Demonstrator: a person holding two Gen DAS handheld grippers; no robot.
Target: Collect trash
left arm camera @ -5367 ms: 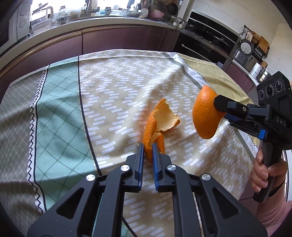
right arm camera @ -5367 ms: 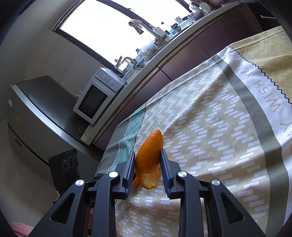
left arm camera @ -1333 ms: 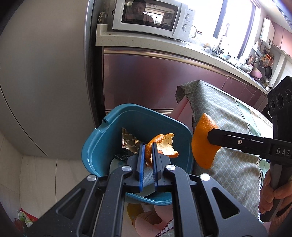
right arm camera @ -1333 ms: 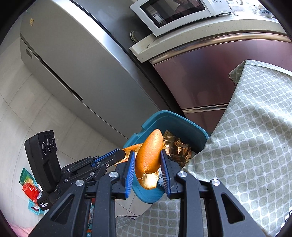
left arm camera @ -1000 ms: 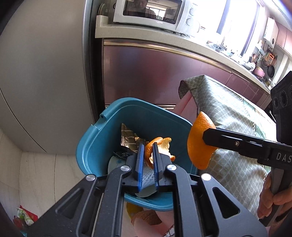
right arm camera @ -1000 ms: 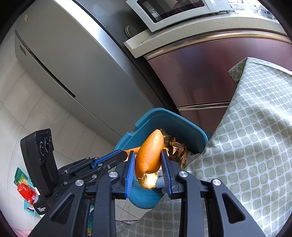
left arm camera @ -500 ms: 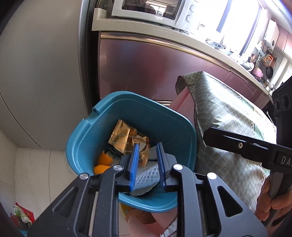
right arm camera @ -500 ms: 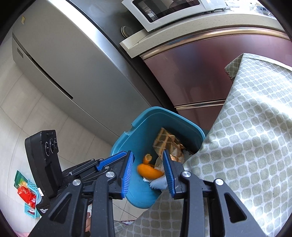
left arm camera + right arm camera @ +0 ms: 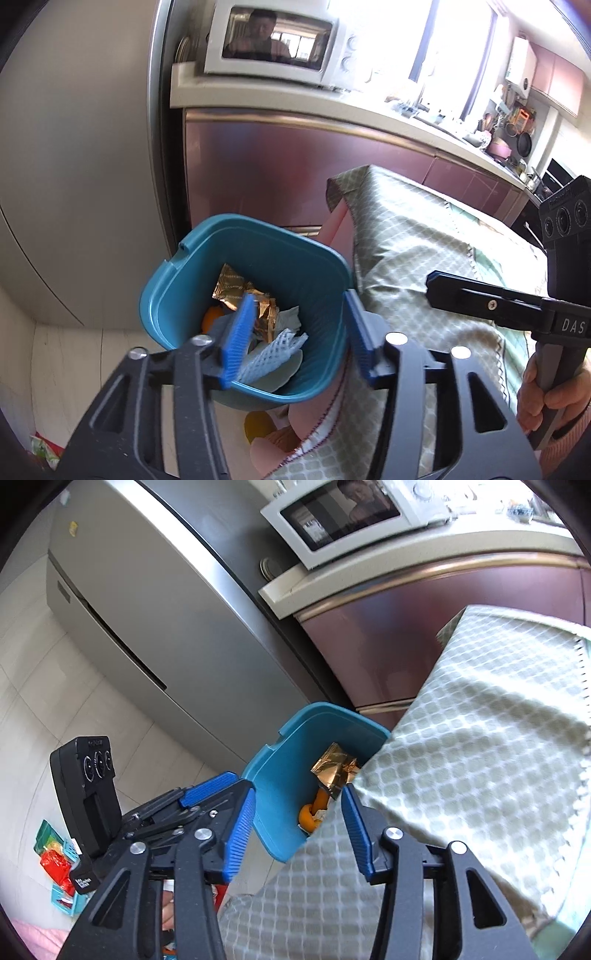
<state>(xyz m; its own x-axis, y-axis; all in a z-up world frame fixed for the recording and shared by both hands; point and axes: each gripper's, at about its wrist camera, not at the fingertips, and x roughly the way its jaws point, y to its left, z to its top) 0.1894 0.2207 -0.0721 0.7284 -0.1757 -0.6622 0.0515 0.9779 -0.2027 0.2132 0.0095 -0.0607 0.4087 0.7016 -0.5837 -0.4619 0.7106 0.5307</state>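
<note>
The left claw (image 9: 299, 336) is spread wide with nothing between its blue pads (image 9: 238, 338), hanging over the open mouth of the teal bin (image 9: 255, 236). The right claw (image 9: 301, 830) is likewise spread and empty, its pads framing the bin's near rim (image 9: 280, 845) from above.

Inside the bin lies the trash — orange peel (image 9: 211, 316) at about 9 o'clock from the left claw's midpoint, low against the wall, with a crumpled gold wrapper (image 9: 231, 290) at 11 o'clock and white foam netting (image 9: 282, 341) just below the middle. In the right wrist view the peel (image 9: 309, 818) sits at the bottom of the bin, the gold wrapper (image 9: 334, 766) above it at 12 o'clock.

A checked cloth (image 9: 406, 251) drapes over the tabletop edge at 3 o'clock, touching the bin's side. Beyond, at 12 o'clock — a purple cabinet (image 9: 295, 173), a microwave (image 9: 273, 46) on top, and a steel fridge (image 9: 155, 609) at 10 o'clock.
</note>
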